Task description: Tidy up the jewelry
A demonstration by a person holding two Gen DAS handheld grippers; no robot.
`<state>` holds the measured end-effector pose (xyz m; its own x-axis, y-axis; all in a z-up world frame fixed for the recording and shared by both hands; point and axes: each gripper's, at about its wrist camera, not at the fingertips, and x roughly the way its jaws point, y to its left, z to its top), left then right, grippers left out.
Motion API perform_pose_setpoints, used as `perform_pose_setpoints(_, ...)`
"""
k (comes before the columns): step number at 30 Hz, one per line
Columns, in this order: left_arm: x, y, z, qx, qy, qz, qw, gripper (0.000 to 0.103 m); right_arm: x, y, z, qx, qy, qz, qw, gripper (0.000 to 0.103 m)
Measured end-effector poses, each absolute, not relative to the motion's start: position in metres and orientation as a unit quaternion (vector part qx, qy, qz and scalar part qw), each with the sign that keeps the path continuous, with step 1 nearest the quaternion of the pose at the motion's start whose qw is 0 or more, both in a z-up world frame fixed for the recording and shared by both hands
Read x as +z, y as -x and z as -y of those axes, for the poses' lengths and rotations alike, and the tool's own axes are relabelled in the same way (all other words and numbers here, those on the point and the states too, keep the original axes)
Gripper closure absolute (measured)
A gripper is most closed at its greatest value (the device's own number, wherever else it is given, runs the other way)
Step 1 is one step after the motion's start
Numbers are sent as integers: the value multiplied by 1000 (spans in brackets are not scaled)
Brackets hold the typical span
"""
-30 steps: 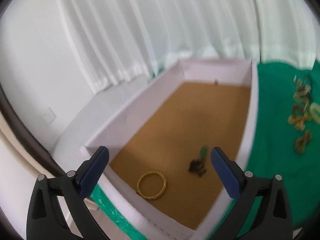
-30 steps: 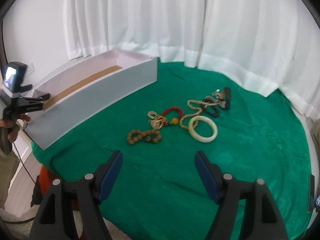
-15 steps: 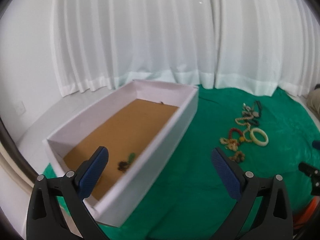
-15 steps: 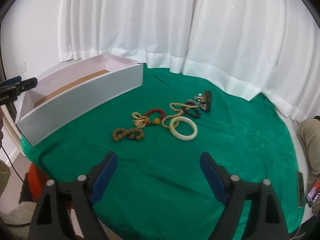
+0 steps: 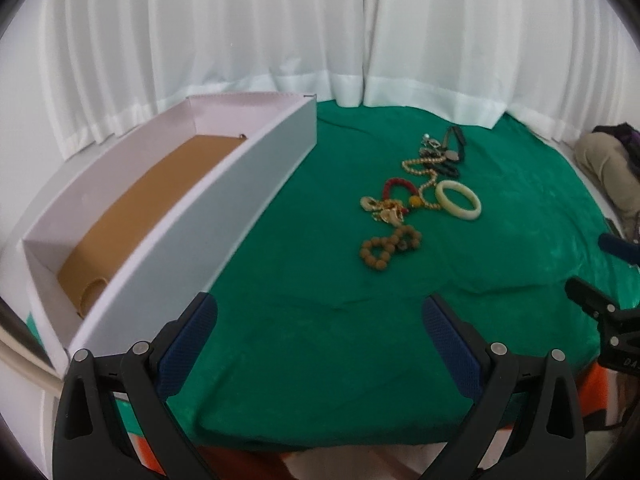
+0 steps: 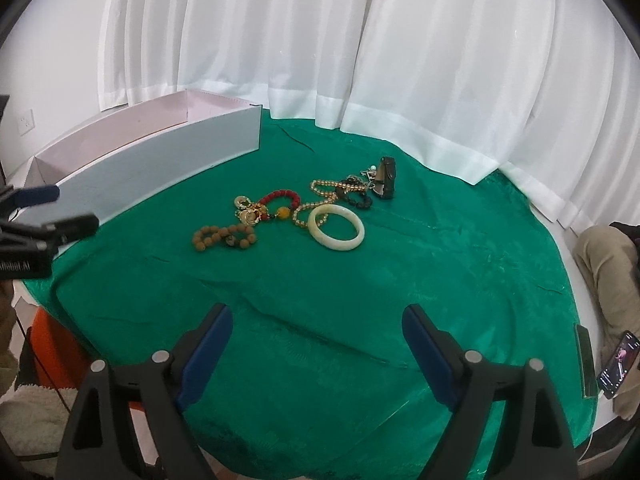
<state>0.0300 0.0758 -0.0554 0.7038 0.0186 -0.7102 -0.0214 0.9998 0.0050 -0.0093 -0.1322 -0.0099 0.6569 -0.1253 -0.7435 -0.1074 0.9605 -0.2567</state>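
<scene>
Both tools are hovering low over the green cloth — left gripper and right gripper gaping wide, holding nothing, pointing toward the jewelry pile.

The left gripper hangs over the near edge of the counter with its jaws spread wide, the 2 blue pads well apart and nothing between them. The right gripper is held the same way over the near edge, jaws wide, empty. Each shows at the margin of the other's view: the right at the counter's right edge, the left at its left edge.
</scene>
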Motion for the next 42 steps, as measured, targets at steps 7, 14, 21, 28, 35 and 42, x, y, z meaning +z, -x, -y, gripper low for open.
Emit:
perform_pose_setpoints(7,-70,-28,-63,2,-27,-416,909,1,-18,10,137,-2,126,-426,896,14)
perform_pose_setpoints(14,-73,-26,-61,10,-46,-419,907,1,-20,12,136,3,125,-430,894,14)
perform_pose_setpoints(21,-69,-23,-66,-21,-20,-418,908,1,-22,11,134,5,126,-435,892,14)
perform_pose_setpoints(28,-72,-24,-68,-7,-24,-421,907,1,-22,11,133,7,127,-435,891,14)
perform_pose_setpoints(35,-75,-26,-70,-3,-24,-424,905,1,-25,11,134,6,125,-441,889,14)
perform_pose_setpoints(42,-80,-26,-65,-1,-37,-428,903,1,-28,11,134,7,123,-448,886,14)
